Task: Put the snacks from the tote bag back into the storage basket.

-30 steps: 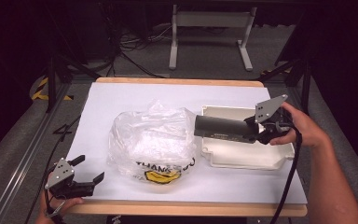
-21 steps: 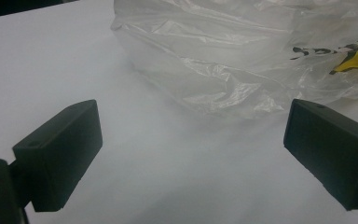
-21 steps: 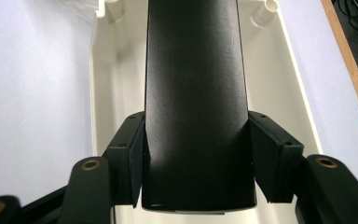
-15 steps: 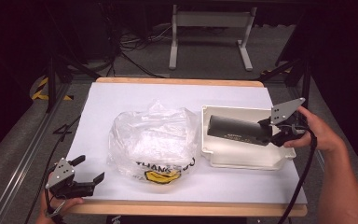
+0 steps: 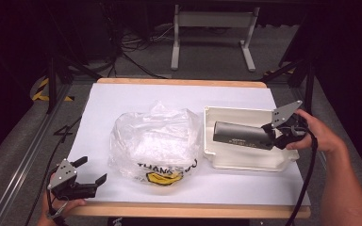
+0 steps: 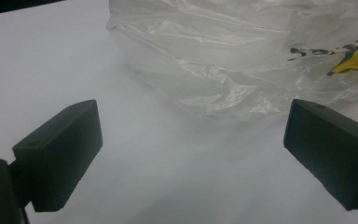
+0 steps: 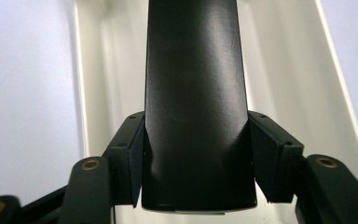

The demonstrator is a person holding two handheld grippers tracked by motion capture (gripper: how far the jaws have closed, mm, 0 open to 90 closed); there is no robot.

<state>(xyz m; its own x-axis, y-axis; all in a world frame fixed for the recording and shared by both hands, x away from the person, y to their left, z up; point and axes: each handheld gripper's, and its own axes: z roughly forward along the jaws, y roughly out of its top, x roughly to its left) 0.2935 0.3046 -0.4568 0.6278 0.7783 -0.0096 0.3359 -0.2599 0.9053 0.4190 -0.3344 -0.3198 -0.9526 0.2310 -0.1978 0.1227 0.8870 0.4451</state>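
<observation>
Your right hand-held gripper (image 5: 269,133) is clamped on one end of a long dark box (image 5: 242,134); in the right gripper view the two pads (image 7: 135,158) press flat against its sides. You hold the box roughly level over the white tray (image 5: 226,159) at the right of the tabletop (image 5: 118,101), its free end pointing toward the plastic bag (image 5: 153,141). Whether the box touches the tray floor, you cannot tell from here. The crumpled clear bag, printed with black letters and a yellow mark, lies just left of the tray. Your left hand-held gripper (image 5: 86,170) rests at the near left corner, jaws spread wide and empty, facing the bag.
</observation>
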